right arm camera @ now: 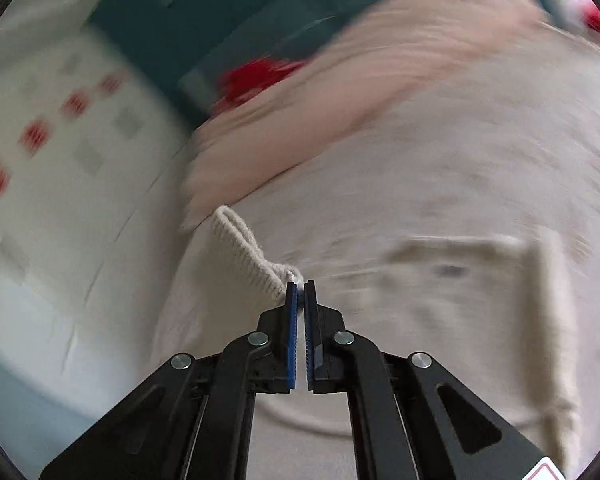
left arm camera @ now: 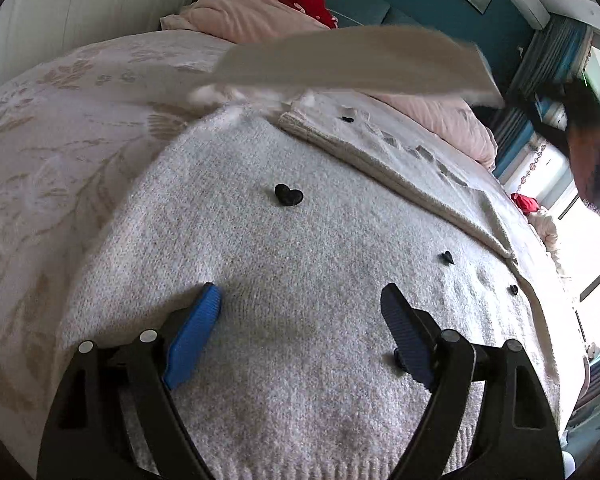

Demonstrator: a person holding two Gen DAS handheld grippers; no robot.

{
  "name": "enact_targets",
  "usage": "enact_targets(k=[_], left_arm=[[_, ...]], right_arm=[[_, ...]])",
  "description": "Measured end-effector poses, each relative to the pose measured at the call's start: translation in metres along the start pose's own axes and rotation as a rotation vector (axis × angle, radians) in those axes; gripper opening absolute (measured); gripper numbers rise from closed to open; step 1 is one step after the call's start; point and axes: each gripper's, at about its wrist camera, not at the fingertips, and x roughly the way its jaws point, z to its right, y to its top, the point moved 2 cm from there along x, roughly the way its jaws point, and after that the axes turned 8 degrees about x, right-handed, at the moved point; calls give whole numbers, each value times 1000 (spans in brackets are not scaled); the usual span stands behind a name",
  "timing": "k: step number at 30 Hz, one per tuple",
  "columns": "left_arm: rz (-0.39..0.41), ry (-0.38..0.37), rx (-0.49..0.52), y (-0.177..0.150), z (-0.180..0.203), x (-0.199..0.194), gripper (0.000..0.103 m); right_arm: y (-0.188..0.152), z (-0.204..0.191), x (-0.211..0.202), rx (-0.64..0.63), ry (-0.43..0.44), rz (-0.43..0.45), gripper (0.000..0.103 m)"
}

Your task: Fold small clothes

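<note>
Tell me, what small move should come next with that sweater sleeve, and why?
Probably carry the sleeve cuff across and lay it on the sweater's body. The right tool is shut on the ribbed cuff and holds it in the air, while the left tool hangs open above the flat grey knit, gripping nothing. The sleeve must land before the fold can go on.

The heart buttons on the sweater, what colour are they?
Black, on the pale grey sweater; the heart buttons show best in the left wrist view.
</note>
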Motion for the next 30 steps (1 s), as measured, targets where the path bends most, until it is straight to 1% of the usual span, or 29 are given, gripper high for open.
enact_targets(k=[1,2,3,5,6,7,8,9,11,12,13,15,17,18,19,20,21,22,23,24,26,27,28,29,30], left_arm=[[-3,1,4,0,1,0,81],[-7,1,7,1,2,1,82],[-17,3,11,3,4,1,83],[-50,-3,11,12,8,-1,85],[-59,-10,0,19,10,-3,86],[-59,-30,-31,28,10,-6,87],[-46,-55,-85,42,8,-8,88],[-35,-70,-138,54,4,-7,91],[-32,-95,-255,85,-7,6,91],[-34,-104,-316,98,-14,15,91],[-39,-107,-359,108,-20,24,91],[-47,-98,-450,131,-35,49,91],[-48,-74,-514,148,-48,72,90],[-59,-51,-545,153,-53,82,82],[-64,-57,-587,157,-59,94,66],[-76,-32,-609,160,-62,101,58],[-80,-2,-618,162,-64,104,38],[-71,15,-627,165,-66,105,24],[-52,29,-624,170,-69,102,18],[-28,31,-612,174,-70,98,10],[31,105,-537,182,-73,85,8],[40,139,-510,181,-75,82,8],[23,163,-494,178,-78,85,8],[-42,174,-486,169,-83,98,9],[-86,184,-490,162,-86,106,8]], right_arm=[[2,31,-2,44,-53,11,3],[-2,68,3,91,-117,-15,3],[-6,90,11,113,-153,-48,3],[-25,134,28,136,-241,-136,4],[-30,143,30,139,-248,-144,5],[-35,149,30,153,-229,-144,10],[-38,155,28,181,-195,-137,11],[-39,157,27,195,-183,-127,14],[-41,159,25,224,-133,-109,25],[-42,158,25,234,-113,-102,36],[-42,154,25,240,-101,-96,45],[-41,150,29,256,-70,-80,53],[-37,151,36,261,-71,-77,53],[-36,147,44,247,-82,-81,51],[-35,142,50,224,-101,-83,22],[-33,133,58,185,-107,-103,7],[-30,126,62,171,-112,-112,8],[-26,119,51,155,-89,-76,7],[-15,104,35,139,-22,-20,7],[-8,97,19,132,19,18,7],[1,85,-8,100,59,84,7],[3,86,-18,72,35,119,7],[1,96,-18,42,-40,130,7],[-3,113,-4,28,-137,90,7],[-12,144,25,50,-241,-27,7]])
